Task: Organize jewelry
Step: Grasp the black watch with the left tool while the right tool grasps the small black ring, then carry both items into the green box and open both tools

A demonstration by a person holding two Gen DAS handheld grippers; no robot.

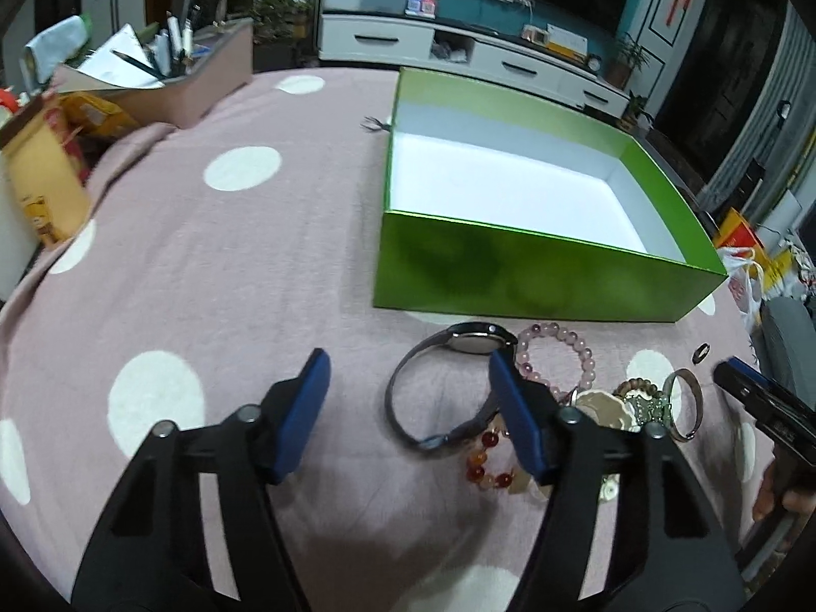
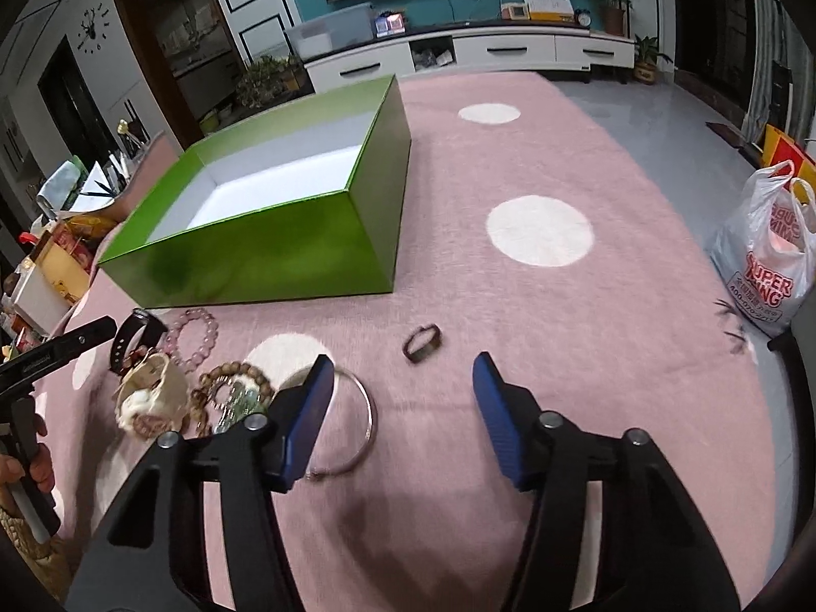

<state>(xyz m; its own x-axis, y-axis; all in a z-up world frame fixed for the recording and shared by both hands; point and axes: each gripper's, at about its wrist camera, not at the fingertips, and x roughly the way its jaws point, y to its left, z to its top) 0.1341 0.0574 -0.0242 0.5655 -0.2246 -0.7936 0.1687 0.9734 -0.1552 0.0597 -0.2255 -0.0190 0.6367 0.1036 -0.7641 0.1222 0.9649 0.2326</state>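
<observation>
A: What's the surface?
B: A pink cloth with white dots (image 2: pixel 539 230); an open green box (image 1: pixel 535 275) sits at the far side.
A: The jewelry?
B: Near the box: a watch (image 1: pixel 449 382), a pink bead bracelet (image 1: pixel 556 352), a silver bangle (image 2: pixel 357 423), a dark ring (image 2: pixel 422 342).
A: Grippers?
B: The left gripper (image 1: pixel 408 408) and the right gripper (image 2: pixel 403 408) both stand apart, gripping nothing.

The right tongs (image 2: pixel 403 372) hang above the pink dotted surface (image 2: pixel 561 357), blue pads apart with nothing between them. A silver bangle (image 2: pixel 370 423) lies partly behind the left pad. A small dark ring (image 2: pixel 421 342) lies ahead. Farther left sit wooden beads (image 2: pixel 229 375), pink beads (image 2: pixel 196 336) and a watch (image 2: pixel 133 336). The green box (image 2: pixel 255 250) stands open behind them. The left tongs' black tip (image 2: pixel 76 339) shows at the left edge.
</observation>
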